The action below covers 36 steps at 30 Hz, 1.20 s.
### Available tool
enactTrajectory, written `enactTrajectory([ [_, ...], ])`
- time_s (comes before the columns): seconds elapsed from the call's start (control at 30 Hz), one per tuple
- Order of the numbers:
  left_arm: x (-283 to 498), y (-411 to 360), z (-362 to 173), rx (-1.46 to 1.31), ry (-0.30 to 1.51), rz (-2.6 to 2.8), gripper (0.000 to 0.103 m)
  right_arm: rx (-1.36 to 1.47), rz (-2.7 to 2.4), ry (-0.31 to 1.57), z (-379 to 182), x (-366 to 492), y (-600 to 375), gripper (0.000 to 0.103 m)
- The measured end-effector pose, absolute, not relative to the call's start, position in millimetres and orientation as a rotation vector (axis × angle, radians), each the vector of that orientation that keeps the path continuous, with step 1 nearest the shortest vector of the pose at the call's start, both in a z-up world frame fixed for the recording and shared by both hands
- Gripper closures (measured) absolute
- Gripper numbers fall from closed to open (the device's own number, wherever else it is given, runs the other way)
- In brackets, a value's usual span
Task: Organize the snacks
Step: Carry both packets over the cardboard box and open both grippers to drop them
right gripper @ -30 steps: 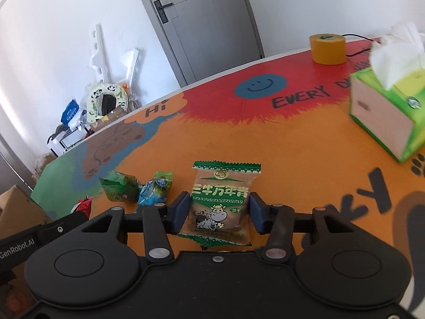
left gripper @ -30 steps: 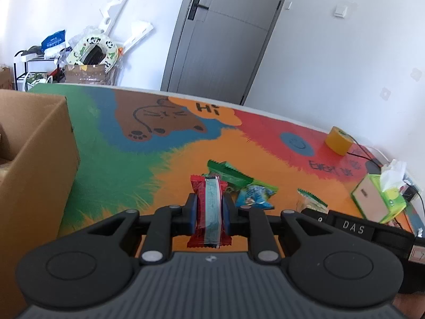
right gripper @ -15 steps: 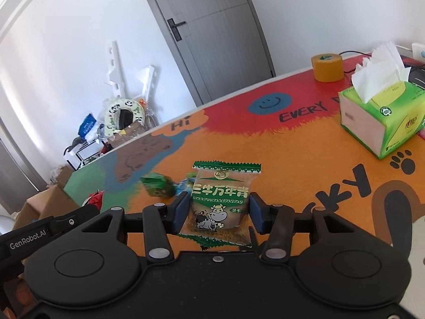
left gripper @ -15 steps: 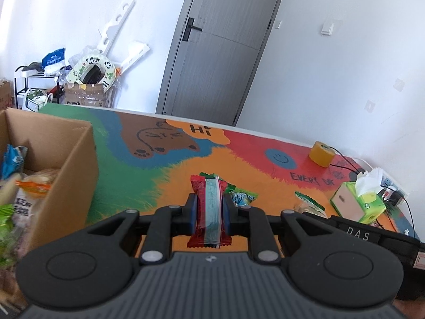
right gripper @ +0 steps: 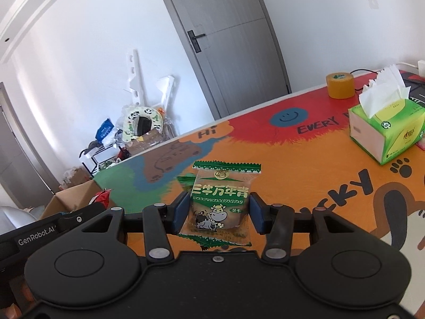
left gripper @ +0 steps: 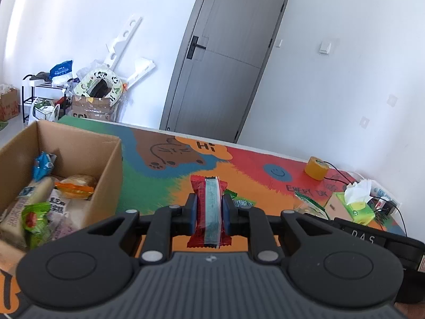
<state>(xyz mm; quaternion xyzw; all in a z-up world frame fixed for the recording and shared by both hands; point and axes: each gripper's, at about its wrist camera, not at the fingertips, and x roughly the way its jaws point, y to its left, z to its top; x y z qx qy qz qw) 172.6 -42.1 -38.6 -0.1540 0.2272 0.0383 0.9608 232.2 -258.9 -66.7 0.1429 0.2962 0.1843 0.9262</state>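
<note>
My left gripper (left gripper: 208, 211) is shut on a red snack packet (left gripper: 209, 207) with a pale blue stripe, held above the table, right of an open cardboard box (left gripper: 109, 164). The box holds several snack packets (left gripper: 50, 202). My right gripper (right gripper: 219, 212) is shut on a green biscuit packet with a cow picture (right gripper: 221, 202), held above the orange part of the table. A green packet (left gripper: 240, 202) lies on the table just behind the left gripper, partly hidden. The box (right gripper: 71, 199) and the red packet (right gripper: 102, 198) also show at the left of the right wrist view.
The table has a colourful cartoon mat (left gripper: 164, 180). A green tissue box (right gripper: 385, 130) and a yellow tape roll (right gripper: 340, 85) stand at the far right, with cables near them. The right gripper's body (left gripper: 372, 239) is at the left view's lower right.
Both grippers have risen with their packets. The left one now looks over the box's rim, so the snacks inside the box show.
</note>
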Motion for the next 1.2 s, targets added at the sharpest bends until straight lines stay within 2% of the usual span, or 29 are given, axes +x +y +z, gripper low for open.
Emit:
enactTrajectory([
  [0.63, 124, -16, -11, -0.326, 0.371, 0.120, 0.085, 0.258, 0.440, 0.540, -35, 194, -237, 0.054],
  [1.2, 107, 43, 0, -0.340, 0.345, 0.225, 0.085, 0.225, 0.549, 0.554, -28, 189, -186, 0.054],
])
